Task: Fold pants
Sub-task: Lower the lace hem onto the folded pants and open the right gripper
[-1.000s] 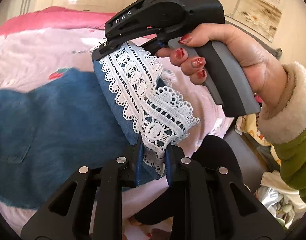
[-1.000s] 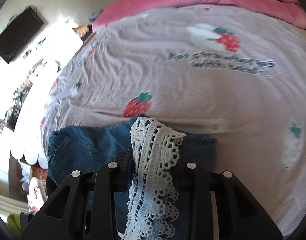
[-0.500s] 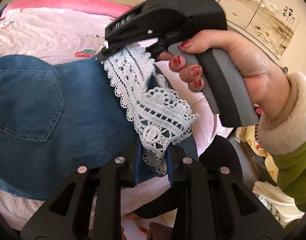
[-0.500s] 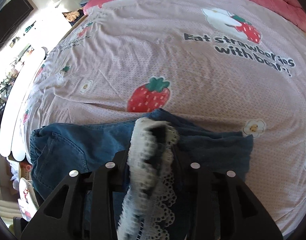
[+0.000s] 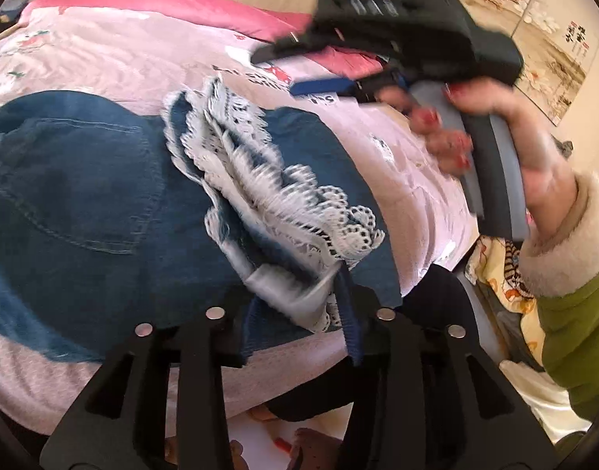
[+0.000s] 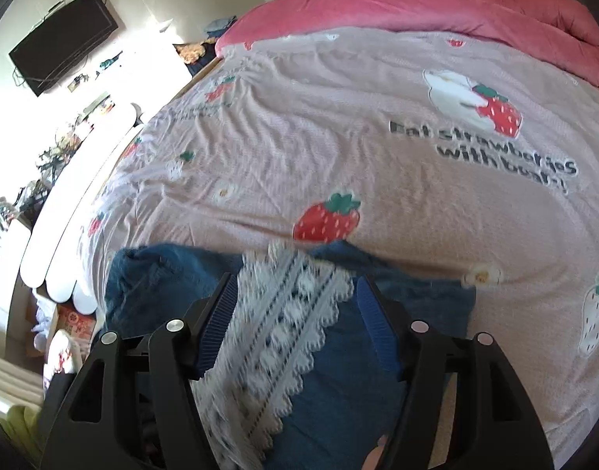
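Blue denim pants (image 5: 84, 196) with a white lace hem (image 5: 268, 180) lie folded over near the front edge of the bed. The lace hem rests on top of the denim. My left gripper (image 5: 299, 325) is open, its jaws standing either side of the lace end. My right gripper (image 6: 295, 313) is open just above the lace hem (image 6: 284, 313), with denim (image 6: 338, 399) beneath. In the left wrist view the right gripper (image 5: 311, 66) is lifted off the pants, held in a hand with red nails.
A pink strawberry-print sheet (image 6: 338, 149) covers the bed, with a pink duvet (image 6: 436, 11) at the far end. A wall TV (image 6: 64, 51) and cluttered shelves are at the left. The bed's edge and floor clutter (image 5: 503, 274) lie right of the pants.
Both grippers have opened and let go of the lace hem, which has dropped onto the denim. The right gripper has lifted up and away from the pants.
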Demonstrator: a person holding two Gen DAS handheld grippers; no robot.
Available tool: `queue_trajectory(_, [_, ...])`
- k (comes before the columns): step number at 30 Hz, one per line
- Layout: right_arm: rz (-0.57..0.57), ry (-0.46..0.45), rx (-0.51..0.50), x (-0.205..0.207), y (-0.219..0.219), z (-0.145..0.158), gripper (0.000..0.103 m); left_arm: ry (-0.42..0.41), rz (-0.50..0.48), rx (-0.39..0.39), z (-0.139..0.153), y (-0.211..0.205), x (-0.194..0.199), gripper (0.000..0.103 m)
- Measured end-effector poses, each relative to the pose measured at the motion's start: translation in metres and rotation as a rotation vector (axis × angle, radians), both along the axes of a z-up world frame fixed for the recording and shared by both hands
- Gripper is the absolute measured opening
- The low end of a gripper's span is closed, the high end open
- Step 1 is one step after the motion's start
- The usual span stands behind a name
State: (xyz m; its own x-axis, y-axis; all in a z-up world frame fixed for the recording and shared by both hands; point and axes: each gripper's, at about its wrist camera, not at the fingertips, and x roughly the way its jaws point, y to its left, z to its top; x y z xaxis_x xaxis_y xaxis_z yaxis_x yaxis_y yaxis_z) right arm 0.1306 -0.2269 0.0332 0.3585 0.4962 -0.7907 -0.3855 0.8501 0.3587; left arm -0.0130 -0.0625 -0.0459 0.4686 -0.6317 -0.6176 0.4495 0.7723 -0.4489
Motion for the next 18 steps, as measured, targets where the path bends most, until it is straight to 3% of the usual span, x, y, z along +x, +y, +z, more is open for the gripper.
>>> queue_trajectory(6, [0.131, 0.097, -0.016, -0.017, 0.025, -0.033, 0.062, -0.001, 0.047, 0.011, 0.002, 0.023, -0.008, 0.045])
queue_trajectory(10, [0.166, 0.11, -0.033, -0.02, 0.031, -0.039, 0.064, -0.058, 0.105, 0.036, 0.017, 0.042, -0.021, 0.049])
queue_trajectory(12, [0.154, 0.094, 0.008, -0.019, 0.025, -0.03, 0.064, -0.081, 0.128, 0.05, 0.026, 0.048, -0.025, 0.051])
queue_trajectory(14, [0.128, 0.02, 0.036, -0.016, 0.016, -0.011, 0.064, -0.1, 0.136, 0.064, 0.032, 0.048, -0.026, 0.052])
queue_trajectory(18, [0.096, -0.055, -0.017, 0.001, 0.014, 0.004, 0.064, -0.138, 0.083, 0.08, 0.045, 0.025, -0.02, 0.052])
